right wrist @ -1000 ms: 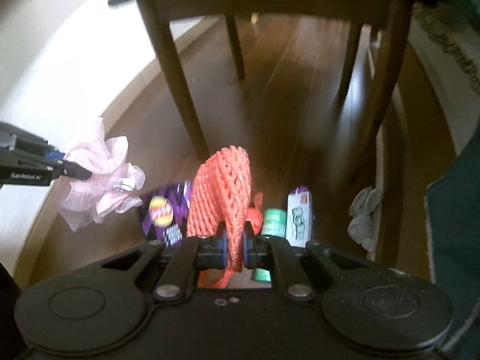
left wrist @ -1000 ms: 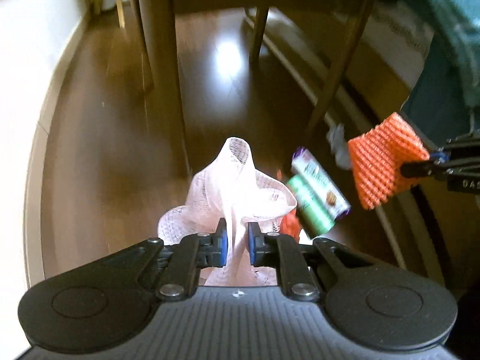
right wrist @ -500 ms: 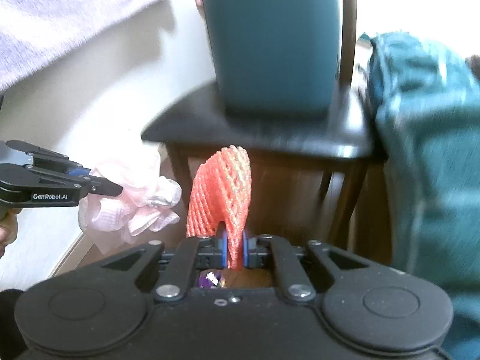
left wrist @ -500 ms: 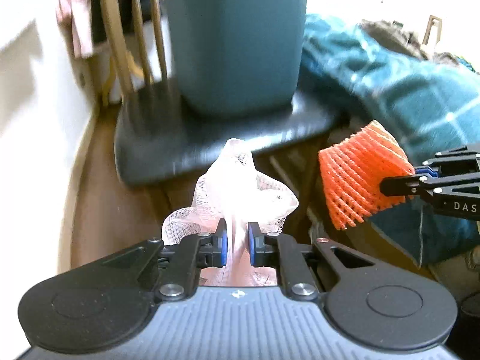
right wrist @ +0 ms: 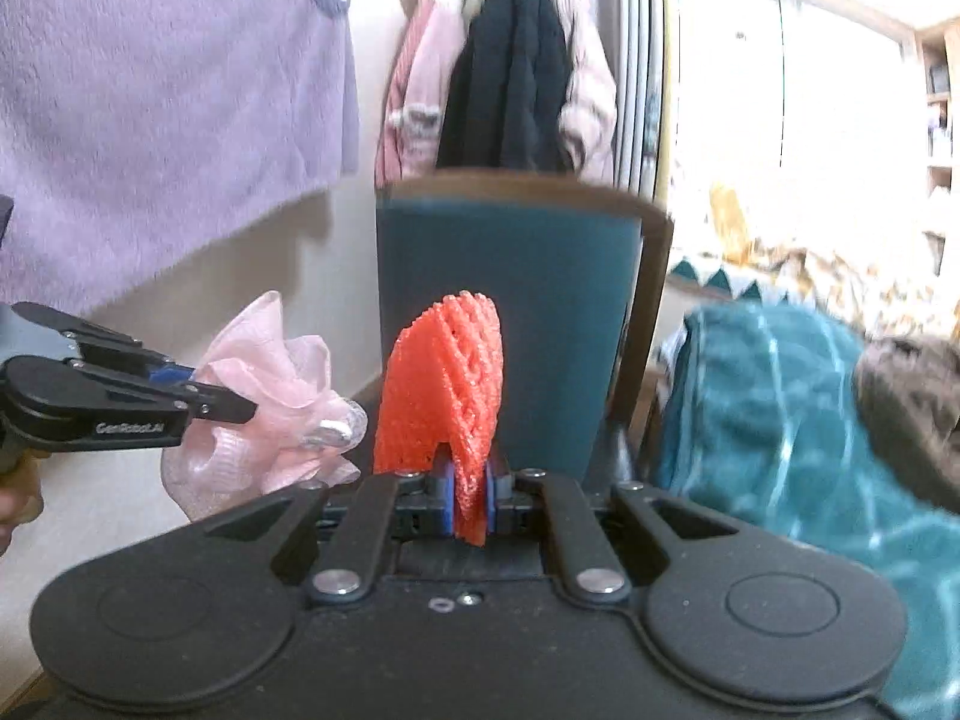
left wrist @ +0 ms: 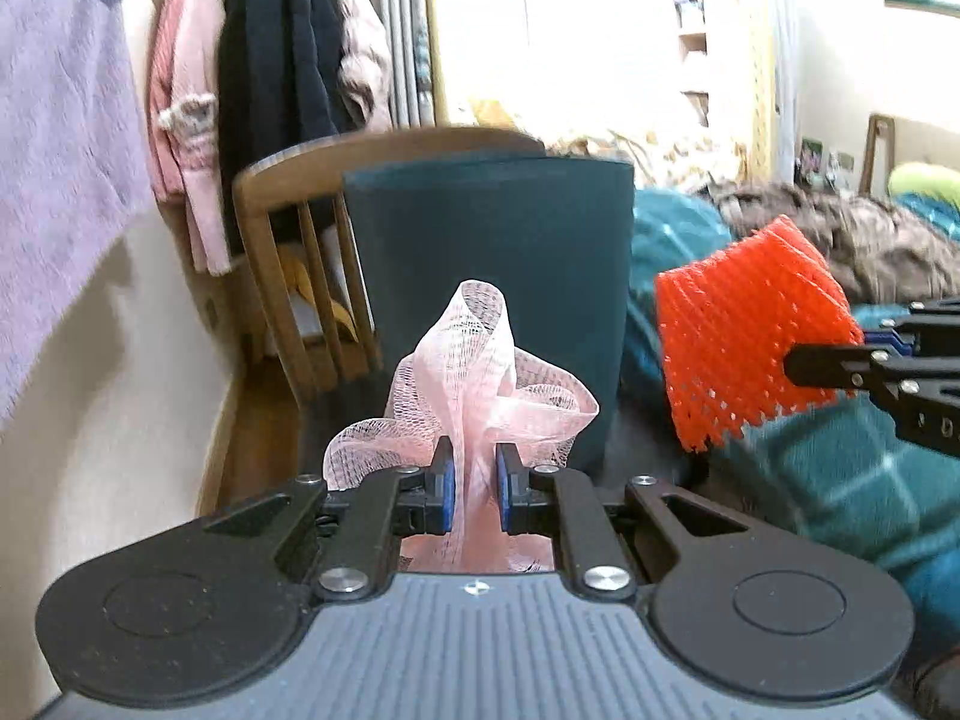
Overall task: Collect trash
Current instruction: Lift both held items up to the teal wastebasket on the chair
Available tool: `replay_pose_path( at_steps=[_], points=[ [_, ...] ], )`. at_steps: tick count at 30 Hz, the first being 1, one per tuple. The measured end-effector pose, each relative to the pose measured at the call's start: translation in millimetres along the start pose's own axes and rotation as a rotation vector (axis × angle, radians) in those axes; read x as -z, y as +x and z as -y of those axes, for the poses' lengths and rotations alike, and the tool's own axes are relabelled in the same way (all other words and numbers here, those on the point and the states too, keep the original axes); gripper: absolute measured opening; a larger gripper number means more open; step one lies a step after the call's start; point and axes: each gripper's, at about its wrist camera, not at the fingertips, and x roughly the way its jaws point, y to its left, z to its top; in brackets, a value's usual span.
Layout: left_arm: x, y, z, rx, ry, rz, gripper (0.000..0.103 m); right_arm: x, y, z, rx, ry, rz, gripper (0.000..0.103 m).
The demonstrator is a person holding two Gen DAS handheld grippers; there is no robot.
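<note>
The pink mesh net [left wrist: 480, 384] is pinched low down between the blue pads of the left hand-held gripper [left wrist: 474, 489], whose jaws stand nearly together on it; its loose folds rise and spread above the fingers, and its bottom end is hidden behind the gripper body. The orange foam net [right wrist: 447, 396] is squeezed the same way in the right hand-held gripper [right wrist: 471, 501], jaws almost closed on its lower edge, the rest standing up as a curved sleeve. Both pieces hang in the air in front of the dark teal bin [left wrist: 498, 276], below its rim, the pink one to the left and the orange one to the right, apart from each other.

The bin's opening cannot be seen from either camera, only its front wall and a blurred top edge. It stands on the dark seat of a wooden chair [left wrist: 288, 276], and most of that seat is covered by the grippers. A small silvery bit [right wrist: 327, 432] sits in the pink net; what it is cannot be told.

To the left, a pale wall [left wrist: 120, 420] runs close by with hanging clothes [right wrist: 510, 72] above. To the right, a teal blanket [right wrist: 780, 420] lies heaped right beside the chair. The far room is washed out by bright light.
</note>
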Motion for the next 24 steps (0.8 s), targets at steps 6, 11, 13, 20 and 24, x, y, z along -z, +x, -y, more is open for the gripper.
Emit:
replay_pose_path(
  at_steps=[6,11,13,20,24],
  points=[
    [-42.8,-15.0,-1.0,-0.005,0.005,0.044,0.013,-33.4,-9.0,0.5,0.039,-0.002,0.062,0.009],
    [-88.5,-25.9,-0.2,-0.01,0.005,0.102,0.013,-66.7,-11.9,6.5,0.076,0.001,0.119,0.009],
    [-103.5,-31.3,-0.3,-0.022,0.011,0.133,0.013,-83.0,-10.0,7.0,0.098,-0.01,0.141,0.009],
    [-161.2,-28.5,9.5,-0.098,0.03,0.234,0.013,-130.8,19.5,6.3,0.192,-0.059,0.183,0.009],
    [-186.0,-17.1,16.9,-0.119,0.023,0.276,0.013,-143.8,40.9,2.9,0.226,-0.066,0.175,0.008]
  ],
)
